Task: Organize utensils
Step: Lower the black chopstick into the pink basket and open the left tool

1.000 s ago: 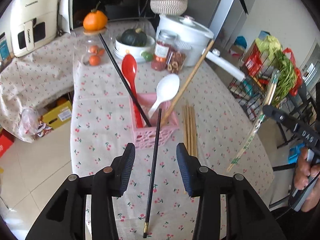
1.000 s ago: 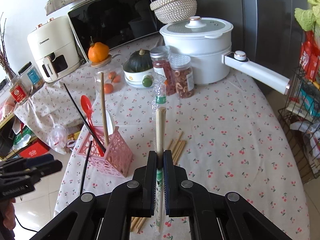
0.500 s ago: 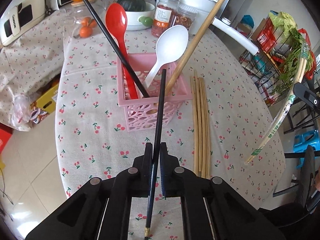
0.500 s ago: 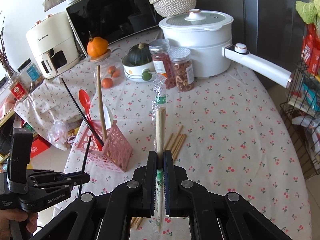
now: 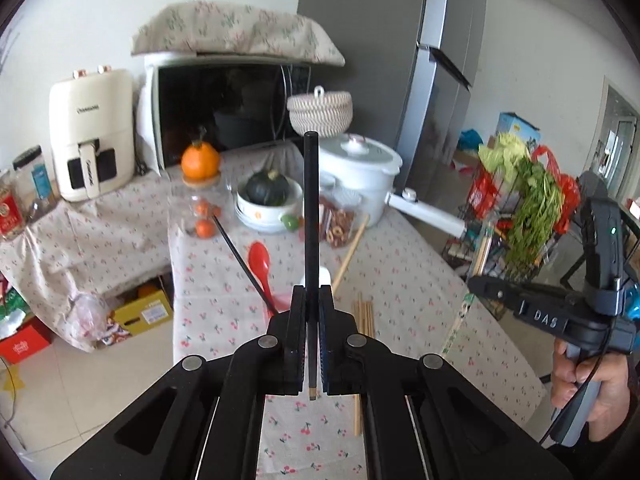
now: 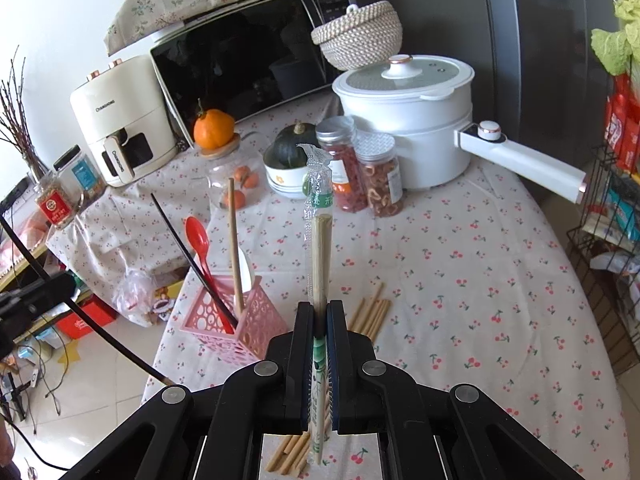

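Note:
My left gripper (image 5: 311, 300) is shut on a black chopstick (image 5: 310, 208) and holds it up in the air, pointing away from me. My right gripper (image 6: 319, 312) is shut on a plastic-wrapped pair of wooden chopsticks (image 6: 320, 248), held upright above the table. A pink utensil basket (image 6: 240, 330) stands near the table's left edge; it holds a red spoon (image 6: 198, 240), a white spoon, a black chopstick (image 6: 188, 256) and a wooden chopstick (image 6: 234, 240). Several loose wooden chopsticks (image 6: 370, 314) lie on the cloth right of the basket.
At the back of the cherry-print tablecloth (image 6: 460, 280) stand a white pot with a long handle (image 6: 404, 116), two jars (image 6: 376, 176), a bowl with a squash (image 6: 290, 156) and a glass jar topped with an orange (image 6: 214, 132). A wire rack (image 6: 608, 240) stands at the right.
My left gripper closed on the black chopstick lying by the basket, then lifted it off the table and tilted it up. My right gripper kept its hold on the wrapped chopsticks.

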A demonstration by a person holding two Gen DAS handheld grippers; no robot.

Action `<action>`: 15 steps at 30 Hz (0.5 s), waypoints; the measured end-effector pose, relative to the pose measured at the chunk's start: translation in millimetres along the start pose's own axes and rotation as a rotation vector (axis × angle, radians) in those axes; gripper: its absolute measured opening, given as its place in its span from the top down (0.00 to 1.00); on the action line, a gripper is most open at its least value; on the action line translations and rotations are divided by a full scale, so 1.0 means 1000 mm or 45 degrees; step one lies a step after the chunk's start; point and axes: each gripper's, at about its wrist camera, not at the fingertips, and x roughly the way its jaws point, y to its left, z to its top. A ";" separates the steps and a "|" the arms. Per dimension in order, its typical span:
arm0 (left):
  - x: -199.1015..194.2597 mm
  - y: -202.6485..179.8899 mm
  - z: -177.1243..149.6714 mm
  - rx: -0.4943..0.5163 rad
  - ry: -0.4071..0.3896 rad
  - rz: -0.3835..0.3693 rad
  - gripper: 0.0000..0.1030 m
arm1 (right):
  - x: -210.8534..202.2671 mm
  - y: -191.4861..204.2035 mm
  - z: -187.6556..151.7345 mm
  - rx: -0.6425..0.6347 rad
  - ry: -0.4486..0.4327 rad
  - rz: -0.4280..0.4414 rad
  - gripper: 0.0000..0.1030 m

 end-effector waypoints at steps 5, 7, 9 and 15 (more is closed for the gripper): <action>-0.016 0.006 0.012 -0.039 -0.217 0.061 0.95 | 0.005 0.004 0.002 0.008 -0.004 0.005 0.97; -0.010 0.006 0.013 -0.032 -0.240 0.071 0.95 | 0.008 0.006 0.001 0.011 0.001 0.010 0.97; 0.000 0.006 0.013 -0.022 -0.244 0.082 0.95 | 0.010 0.009 0.002 0.011 0.003 0.013 0.97; 0.044 0.007 0.010 0.001 -0.138 0.110 0.95 | 0.014 0.017 0.003 0.000 -0.013 0.021 0.97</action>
